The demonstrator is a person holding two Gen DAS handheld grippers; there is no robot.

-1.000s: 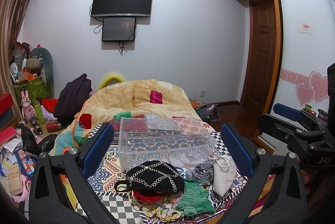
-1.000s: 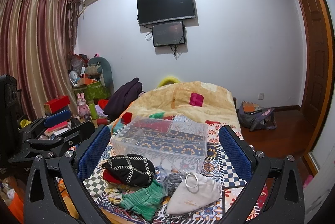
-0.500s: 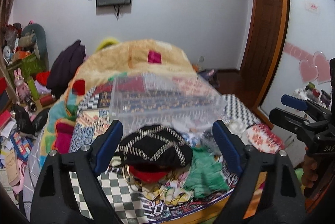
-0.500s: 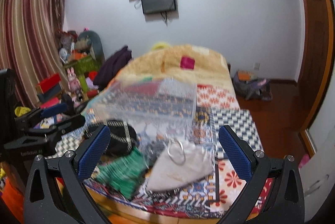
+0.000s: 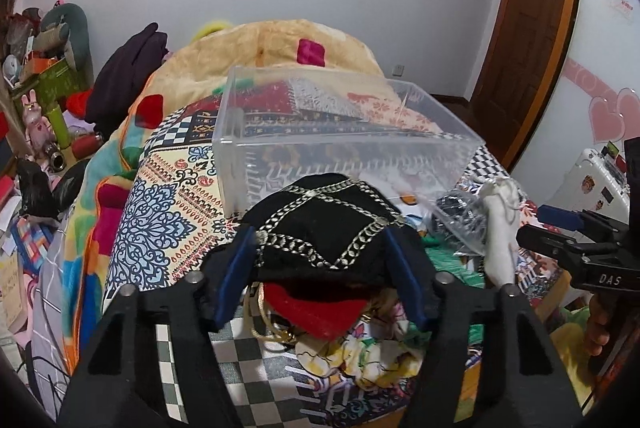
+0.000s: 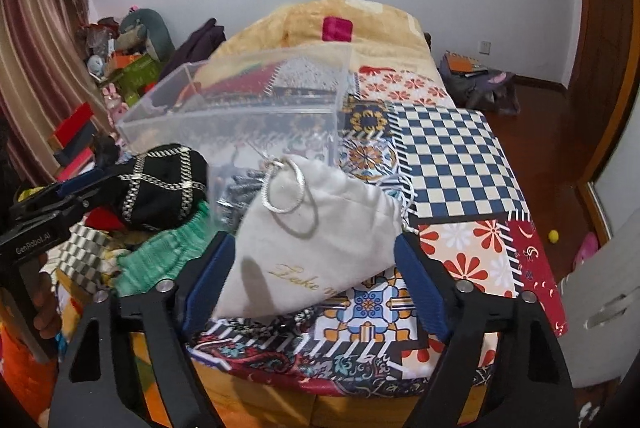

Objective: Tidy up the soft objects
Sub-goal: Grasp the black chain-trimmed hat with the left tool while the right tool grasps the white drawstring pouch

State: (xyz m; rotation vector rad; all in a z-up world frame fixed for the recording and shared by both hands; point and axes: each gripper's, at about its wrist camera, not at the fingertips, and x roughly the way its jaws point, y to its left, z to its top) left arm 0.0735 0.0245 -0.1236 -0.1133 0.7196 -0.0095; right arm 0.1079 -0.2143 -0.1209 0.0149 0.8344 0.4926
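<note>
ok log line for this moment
left gripper: straddling black chain bag | right gripper: straddling white pouch | clear bin: empty | neither visibly clamped

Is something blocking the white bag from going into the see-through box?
Nothing visible does. The white drawstring pouch sits between the right gripper's jaws, and the clear plastic box lies right behind it, its top open.

- The storage box (image 5: 344, 132) is made of clear, glossy plastic with smooth walls.
- The black pouch (image 5: 320, 224) is covered in matt, velvety cloth, crossed by shiny metallic chain trim.
- The white drawstring bag (image 6: 316, 244) is sewn from soft matt fabric, printed with gold lettering.
- The green knit (image 6: 160, 260) is ribbed and rough.
- The gripper pads (image 6: 208, 288) are faced in blue ridged rubber, set on matt black plastic.
- The door (image 5: 524, 28) is finished in glossy brown wood.
</note>
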